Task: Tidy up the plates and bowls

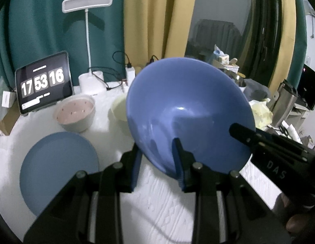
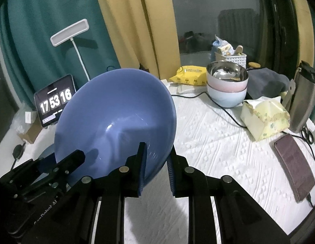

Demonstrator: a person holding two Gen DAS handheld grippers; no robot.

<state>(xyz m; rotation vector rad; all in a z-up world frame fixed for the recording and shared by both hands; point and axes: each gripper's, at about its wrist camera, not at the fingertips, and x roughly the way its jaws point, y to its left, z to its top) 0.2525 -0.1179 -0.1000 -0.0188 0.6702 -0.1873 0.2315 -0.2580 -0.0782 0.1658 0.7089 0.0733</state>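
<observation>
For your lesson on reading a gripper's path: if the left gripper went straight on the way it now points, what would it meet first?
It already grips the blue bowl by its rim, so the left gripper carries that along. Beyond the bowl, the cream bowl on the white cloth looks nearest in line, though depth is unclear.

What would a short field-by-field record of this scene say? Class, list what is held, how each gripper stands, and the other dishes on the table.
held item: blue plate, tilted, off the table
left gripper: shut on the plate's rim
right gripper: shut on the plate's rim
lying flat: second blue plate
bowls at left: pink-lined bowl, pale bowl
bowls at right: two stacked bowls
surface: white tablecloth
</observation>
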